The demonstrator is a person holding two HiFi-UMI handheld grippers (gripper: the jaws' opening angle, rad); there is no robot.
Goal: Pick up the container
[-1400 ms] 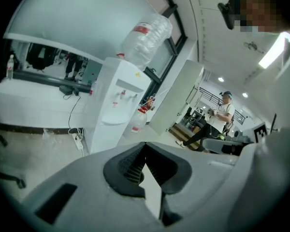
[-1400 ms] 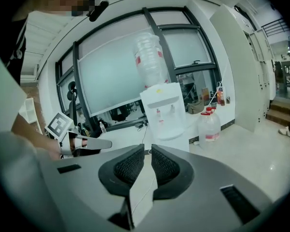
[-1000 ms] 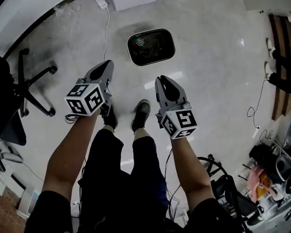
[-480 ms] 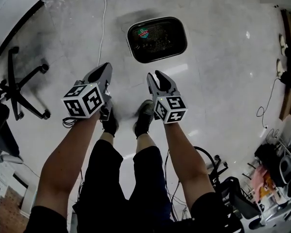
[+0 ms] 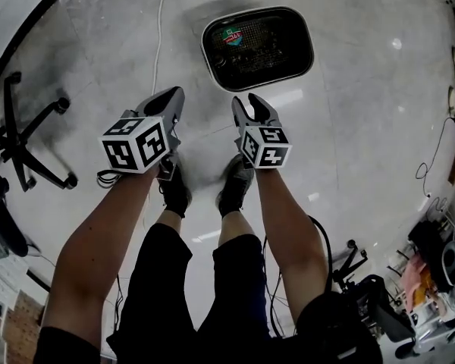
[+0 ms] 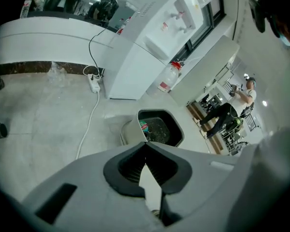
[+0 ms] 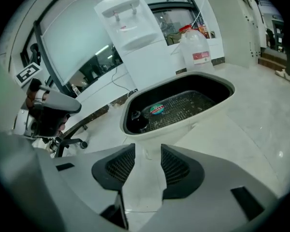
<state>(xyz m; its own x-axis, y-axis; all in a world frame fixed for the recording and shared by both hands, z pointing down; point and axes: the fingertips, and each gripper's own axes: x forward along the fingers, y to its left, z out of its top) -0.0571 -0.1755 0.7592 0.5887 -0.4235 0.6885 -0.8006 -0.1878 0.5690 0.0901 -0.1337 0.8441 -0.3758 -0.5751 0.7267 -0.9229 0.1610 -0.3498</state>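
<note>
The container [image 5: 207,48] is a white rounded bin with a dark mesh inside, standing on the pale floor ahead of my feet. Inside lie a round red-and-green lid [image 5: 233,36] and dark bits. My left gripper [image 5: 174,97] hangs short of it to the left, shut and empty. My right gripper [image 5: 249,105] is just short of the near rim; its jaws have just been opening and nothing is between them. The left gripper view shows the closed left gripper [image 6: 146,146] below the container [image 6: 157,112]. The right gripper view shows the parted right gripper [image 7: 147,151] facing the container wall [image 7: 183,124].
A white water dispenser [image 6: 154,37] and a large water bottle [image 7: 195,50] stand behind the container. A white cable [image 5: 161,29] runs along the floor at the left, near an office chair base [image 5: 23,150]. My shoes [image 5: 174,192] are below the grippers. Clutter fills the lower right [image 5: 432,271].
Both grippers have dropped toward the floor and the container looks bigger and closer. The right jaws have gone from shut to parted; the left jaws stayed shut.
</note>
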